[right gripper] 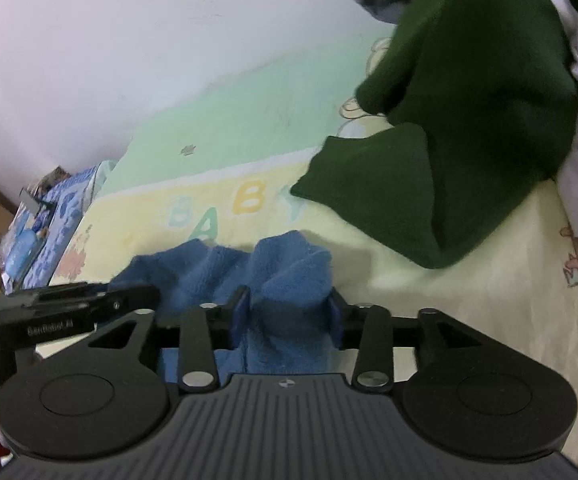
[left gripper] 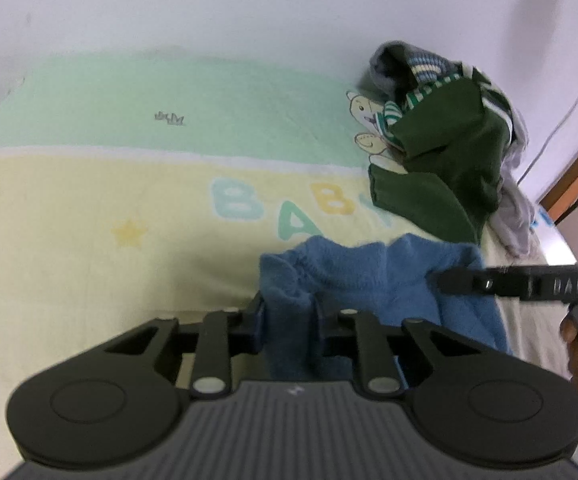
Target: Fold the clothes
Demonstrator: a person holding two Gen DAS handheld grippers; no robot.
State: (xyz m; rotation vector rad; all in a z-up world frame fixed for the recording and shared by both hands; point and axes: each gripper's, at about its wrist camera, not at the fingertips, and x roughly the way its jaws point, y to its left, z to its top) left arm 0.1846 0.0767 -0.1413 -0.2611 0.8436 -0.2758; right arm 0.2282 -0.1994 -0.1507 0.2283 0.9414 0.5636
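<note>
**Listener:** Where is the garment, and what do your tools have hold of?

**Me:** A small blue fleece garment lies bunched on the bed, on a pastel baby blanket. My left hand-held gripper is nearly closed, pinching a fold of fleece. My right hand-held gripper stands about half open with a thick fold between its fingers; I think the pads touch it, but I cannot tell if they press.

**Listener:** How do you do this step well?

**Me:** Firm up both holds near the edge, then lift evenly and pull apart gently so the cloth spreads flat. A dark green garment heaps just behind; I'd keep clear of it.
</note>
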